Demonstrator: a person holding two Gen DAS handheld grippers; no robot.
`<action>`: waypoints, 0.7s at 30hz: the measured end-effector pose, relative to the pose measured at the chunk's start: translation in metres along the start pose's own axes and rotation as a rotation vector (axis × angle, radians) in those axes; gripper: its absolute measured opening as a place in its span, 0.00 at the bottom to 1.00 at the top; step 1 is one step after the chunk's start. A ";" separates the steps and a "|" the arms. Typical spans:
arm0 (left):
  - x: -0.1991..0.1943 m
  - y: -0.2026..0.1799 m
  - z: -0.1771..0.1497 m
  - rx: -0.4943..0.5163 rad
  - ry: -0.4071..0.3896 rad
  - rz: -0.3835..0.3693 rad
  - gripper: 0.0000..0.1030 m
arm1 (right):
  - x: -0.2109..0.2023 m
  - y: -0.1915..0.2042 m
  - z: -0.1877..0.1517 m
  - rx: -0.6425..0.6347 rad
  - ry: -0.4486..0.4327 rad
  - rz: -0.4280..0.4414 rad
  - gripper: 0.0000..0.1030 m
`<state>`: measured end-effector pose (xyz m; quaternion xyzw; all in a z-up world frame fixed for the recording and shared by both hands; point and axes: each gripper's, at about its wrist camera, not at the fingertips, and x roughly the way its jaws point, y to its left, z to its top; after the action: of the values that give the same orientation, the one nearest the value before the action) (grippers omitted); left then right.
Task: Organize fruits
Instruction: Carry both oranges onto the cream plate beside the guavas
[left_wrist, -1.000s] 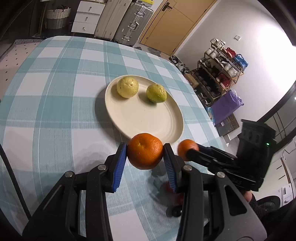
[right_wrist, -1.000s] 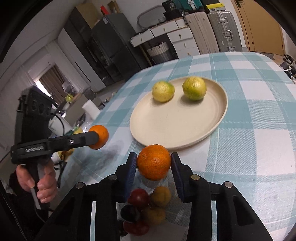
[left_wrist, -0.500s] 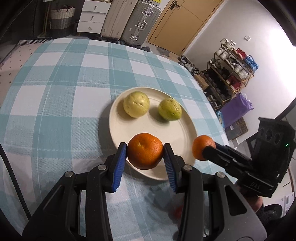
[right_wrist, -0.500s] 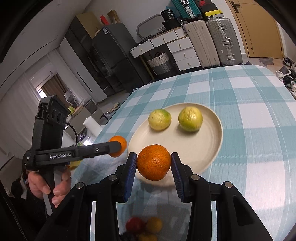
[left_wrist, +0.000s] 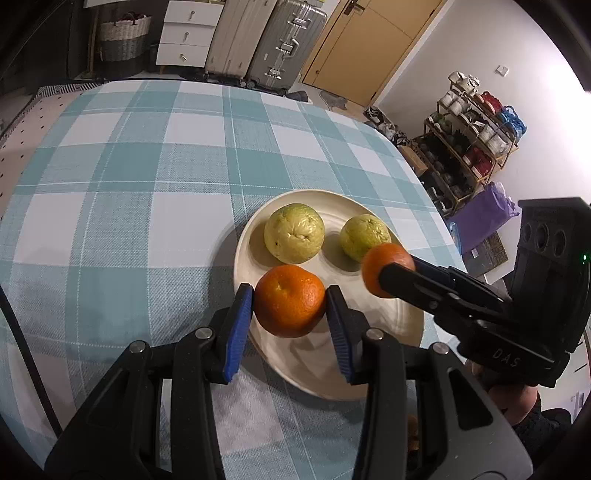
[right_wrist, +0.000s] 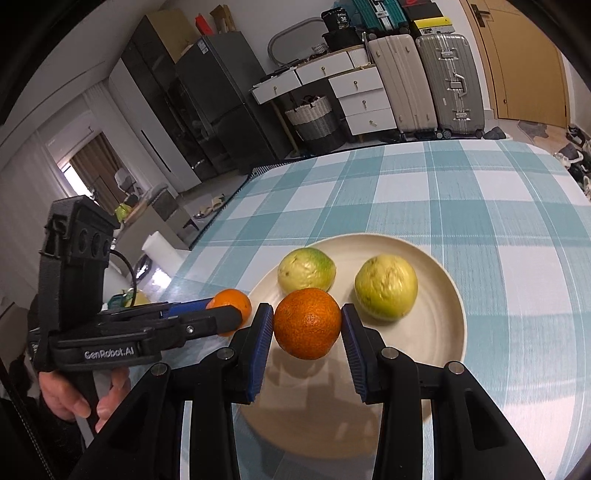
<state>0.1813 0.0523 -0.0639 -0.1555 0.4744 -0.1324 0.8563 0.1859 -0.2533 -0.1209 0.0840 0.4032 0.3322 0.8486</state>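
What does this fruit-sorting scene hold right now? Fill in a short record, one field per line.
Surface: checked tablecloth
Plate: cream, round
On plate: two yellow-green fruits
Left gripper: shut on an orange, above the plate's near edge
Right gripper: shut on another orange, over the plate

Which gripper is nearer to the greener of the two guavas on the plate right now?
Right. The right gripper, shut on its orange, hangs just in front of the greener guava; the left gripper holds its orange nearer the other guava.
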 end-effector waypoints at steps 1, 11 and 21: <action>0.002 0.000 0.001 0.003 0.005 -0.002 0.36 | 0.003 0.000 0.001 0.001 0.006 -0.001 0.37; 0.022 0.000 0.011 -0.009 0.029 0.001 0.36 | 0.029 0.000 0.009 -0.019 0.041 -0.017 0.38; 0.022 0.003 0.017 -0.035 0.024 0.001 0.36 | 0.030 0.004 0.014 -0.032 0.010 -0.020 0.51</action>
<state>0.2077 0.0486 -0.0736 -0.1688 0.4869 -0.1253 0.8478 0.2078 -0.2297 -0.1286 0.0646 0.4030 0.3306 0.8510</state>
